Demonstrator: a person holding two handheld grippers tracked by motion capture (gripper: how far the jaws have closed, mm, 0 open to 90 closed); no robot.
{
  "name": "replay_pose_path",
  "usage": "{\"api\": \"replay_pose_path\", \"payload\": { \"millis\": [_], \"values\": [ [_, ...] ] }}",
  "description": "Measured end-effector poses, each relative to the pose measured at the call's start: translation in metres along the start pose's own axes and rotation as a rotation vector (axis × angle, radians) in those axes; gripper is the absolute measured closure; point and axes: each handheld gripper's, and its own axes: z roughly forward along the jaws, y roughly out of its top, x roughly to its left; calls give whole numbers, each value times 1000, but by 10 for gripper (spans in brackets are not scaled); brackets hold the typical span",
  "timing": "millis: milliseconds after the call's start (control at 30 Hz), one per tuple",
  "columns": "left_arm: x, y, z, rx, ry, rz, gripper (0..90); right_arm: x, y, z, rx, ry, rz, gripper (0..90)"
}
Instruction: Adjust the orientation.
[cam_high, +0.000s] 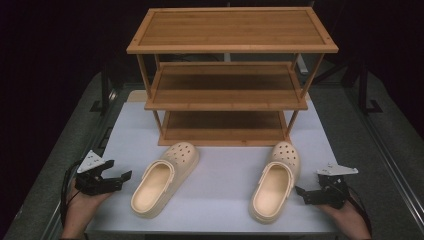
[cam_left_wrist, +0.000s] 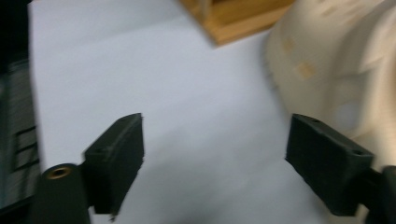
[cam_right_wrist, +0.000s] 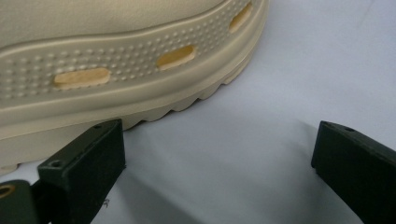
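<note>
Two cream clogs, left clog (cam_high: 162, 177) and right clog (cam_high: 276, 181), lie on a white counter (cam_high: 220, 165) in a dark room. At twelve o'clock stands a bare three-tier wooden rack (cam_high: 231, 75). Left gripper (cam_high: 119, 178) and right gripper (cam_high: 304, 194) are spread, pinching nothing.

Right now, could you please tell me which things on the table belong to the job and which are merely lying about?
Job: left clog; right clog; left claw, open; right claw, open.
Lying about: wooden shelf rack, all shelves bare; white table mat.

Left clog (cam_left_wrist: 336, 70) motion-blurred, cropped (right clog (cam_right_wrist: 116, 60) likewise cropped)
</note>
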Motion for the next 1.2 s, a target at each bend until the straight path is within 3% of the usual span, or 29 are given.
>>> {"api": "replay_pose_path", "payload": {
  "millis": [100,133,267,733,833,867,900,933,967,1000,1067,1167,1200],
  "values": [
    [6,-8,9,53,-2,-9,144,0,0,0,0,0,1,25],
    [7,-13,16,87,-4,-2,88,0,0,0,0,0,1,25],
    [8,-20,26,119,0,-8,19,0,0,0,3,-4,-1,25],
    [6,-26,32,119,-10,-8,9,1,1,-1,6,-5,-1,40],
    [6,-26,32,119,-12,-9,9,-1,2,-7,11,-4,-2,177],
    [6,-26,32,120,-11,-8,9,-3,3,-11,5,-1,2,281],
    [6,-26,32,120,-11,-8,10,-3,3,-11,5,-1,2,281],
    [6,-26,32,120,-10,-8,10,-5,5,-16,-21,-12,9,416],
    [6,-26,32,120,-10,-8,10,-6,6,-18,-37,-14,16,475],
    [6,-26,32,120,-10,-8,10,-6,6,-18,-37,-14,16,475],
    [6,-26,32,120,-9,-8,11,-12,10,-23,-71,-14,53,652],
    [6,-26,32,117,-10,-7,22,-15,14,-24,-80,-3,74,708],
    [6,-26,32,117,-10,-8,22,-18,19,-24,-78,-4,102,747]
  ]
}}
